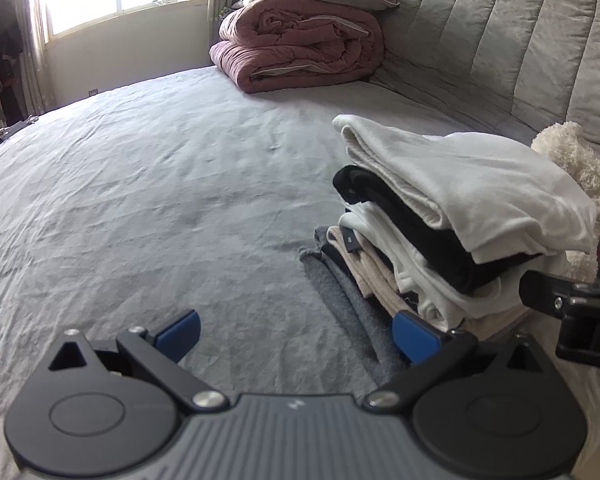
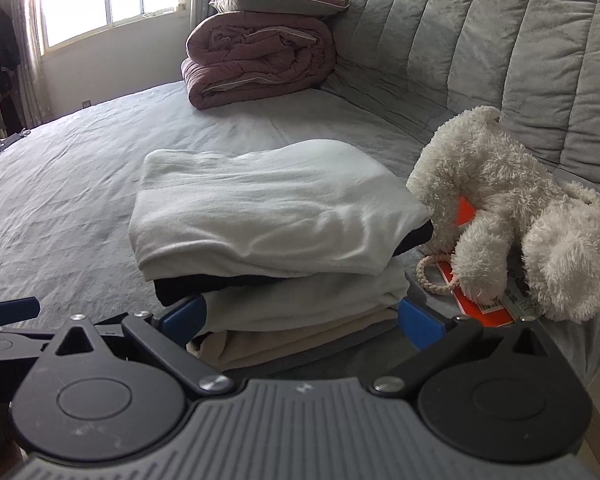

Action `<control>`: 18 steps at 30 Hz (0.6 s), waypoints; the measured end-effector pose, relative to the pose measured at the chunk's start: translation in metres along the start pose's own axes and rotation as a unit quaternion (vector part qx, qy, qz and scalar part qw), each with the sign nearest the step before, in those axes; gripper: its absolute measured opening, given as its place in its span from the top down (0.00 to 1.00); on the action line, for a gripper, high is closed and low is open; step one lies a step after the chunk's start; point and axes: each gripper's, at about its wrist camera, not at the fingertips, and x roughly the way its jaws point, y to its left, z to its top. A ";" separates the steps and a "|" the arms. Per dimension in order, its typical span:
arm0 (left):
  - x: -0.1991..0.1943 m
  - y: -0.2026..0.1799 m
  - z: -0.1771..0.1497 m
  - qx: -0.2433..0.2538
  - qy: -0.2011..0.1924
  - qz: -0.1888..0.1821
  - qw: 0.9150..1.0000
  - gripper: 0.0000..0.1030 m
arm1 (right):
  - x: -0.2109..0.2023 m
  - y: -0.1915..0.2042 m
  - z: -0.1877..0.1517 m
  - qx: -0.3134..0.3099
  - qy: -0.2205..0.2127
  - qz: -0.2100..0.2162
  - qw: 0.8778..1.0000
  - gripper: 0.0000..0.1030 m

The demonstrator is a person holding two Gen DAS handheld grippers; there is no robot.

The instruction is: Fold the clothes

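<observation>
The left gripper (image 1: 296, 334) is hovering over the grey bed (image 1: 140, 200) with its jaws spread apart, holding nothing, the stack of folded clothes (image 1: 452, 216) sitting just to its right. Only this view is showing the stack's layered side. The right gripper (image 2: 300, 320) is facing the stack's near end, its jaws apart around the lower layers. Only its view is fully showing the white plush toy (image 2: 512, 208) lying beside the stack.
</observation>
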 end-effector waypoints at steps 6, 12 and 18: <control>0.001 -0.002 0.000 0.001 0.003 -0.006 1.000 0.01 | 0.000 0.001 0.000 0.001 0.000 -0.002 1.000 0.00; 0.002 -0.001 0.000 -0.005 0.004 -0.006 1.000 0.01 | 0.000 0.003 0.000 -0.004 0.001 0.000 1.000 0.00; 0.001 0.000 0.000 -0.004 0.000 -0.004 1.000 0.01 | 0.001 0.005 0.000 -0.008 0.002 -0.003 1.000 0.00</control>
